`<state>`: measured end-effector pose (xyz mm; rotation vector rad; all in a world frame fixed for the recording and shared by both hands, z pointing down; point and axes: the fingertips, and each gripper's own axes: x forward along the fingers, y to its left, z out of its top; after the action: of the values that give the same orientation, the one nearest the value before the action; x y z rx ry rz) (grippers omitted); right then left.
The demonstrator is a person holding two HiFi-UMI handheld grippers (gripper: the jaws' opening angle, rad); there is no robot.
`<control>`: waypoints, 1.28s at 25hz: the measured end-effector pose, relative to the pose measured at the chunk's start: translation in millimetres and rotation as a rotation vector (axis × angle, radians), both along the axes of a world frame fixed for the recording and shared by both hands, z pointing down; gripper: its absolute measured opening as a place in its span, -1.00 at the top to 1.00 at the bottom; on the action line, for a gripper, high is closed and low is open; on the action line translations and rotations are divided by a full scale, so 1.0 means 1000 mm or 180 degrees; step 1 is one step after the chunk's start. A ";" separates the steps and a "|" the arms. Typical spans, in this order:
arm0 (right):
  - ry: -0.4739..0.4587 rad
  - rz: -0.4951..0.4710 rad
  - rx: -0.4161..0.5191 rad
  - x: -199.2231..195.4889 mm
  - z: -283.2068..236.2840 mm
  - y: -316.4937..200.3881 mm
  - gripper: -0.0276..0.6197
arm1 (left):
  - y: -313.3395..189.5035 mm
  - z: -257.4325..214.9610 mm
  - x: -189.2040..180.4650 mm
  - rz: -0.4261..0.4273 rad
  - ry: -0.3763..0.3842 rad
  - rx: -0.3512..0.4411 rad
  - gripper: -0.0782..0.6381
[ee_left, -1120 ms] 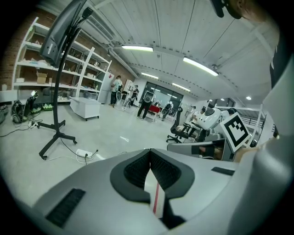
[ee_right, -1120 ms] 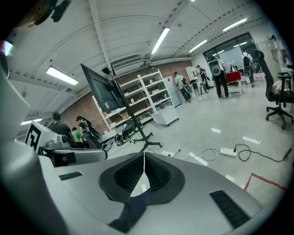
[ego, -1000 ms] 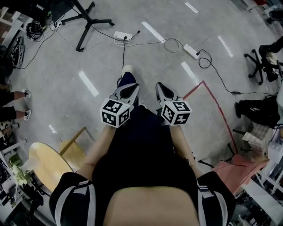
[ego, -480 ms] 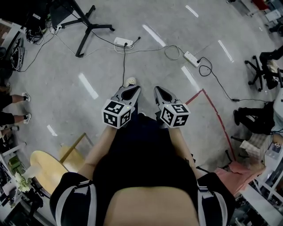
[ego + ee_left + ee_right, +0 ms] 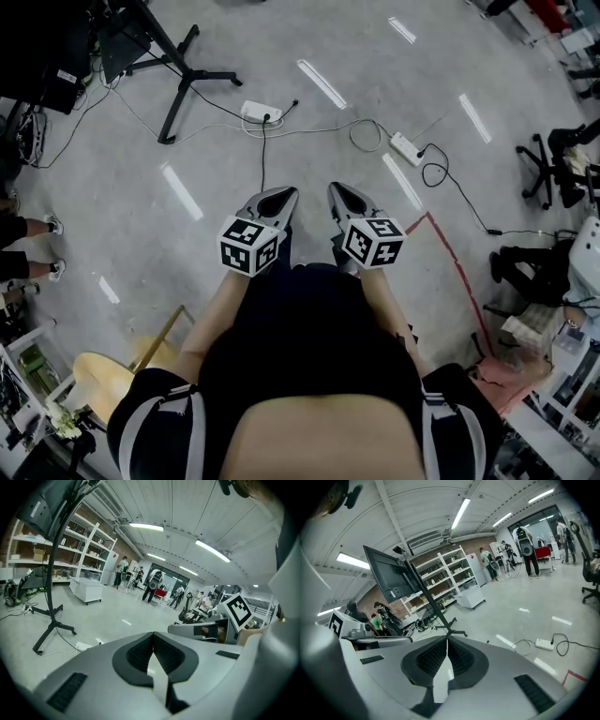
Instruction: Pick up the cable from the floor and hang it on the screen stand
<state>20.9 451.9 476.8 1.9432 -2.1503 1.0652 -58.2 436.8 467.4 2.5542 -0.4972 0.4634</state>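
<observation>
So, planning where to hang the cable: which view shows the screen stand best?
Right gripper view: the screen stand shows whole, screen to feet. Left gripper view crops the screen; head view looks down on it, cut off.

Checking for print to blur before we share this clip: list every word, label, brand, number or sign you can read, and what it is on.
No text can be read in any view.
White sticker on the back of the screen: too small to read.
Marker cubes: black-and-white square patterns only, no letters or digits.
</observation>
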 end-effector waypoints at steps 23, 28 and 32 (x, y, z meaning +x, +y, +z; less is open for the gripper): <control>-0.0067 0.0149 -0.0052 0.020 0.001 -0.184 0.83 | -0.195 0.008 0.014 0.0106 -0.0042 -0.0038 0.76; -0.0079 0.0219 -0.0005 0.019 -0.001 -0.198 0.83 | -0.203 0.015 0.009 0.0142 -0.0062 -0.0054 0.76; -0.0098 0.0247 -0.0007 0.020 -0.002 -0.196 0.83 | -0.204 0.017 0.008 0.0128 -0.0064 -0.0083 0.76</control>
<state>41.3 256.4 475.2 2.0381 -2.1041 1.1160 -50.1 232.8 484.8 2.5408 -0.4448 0.5072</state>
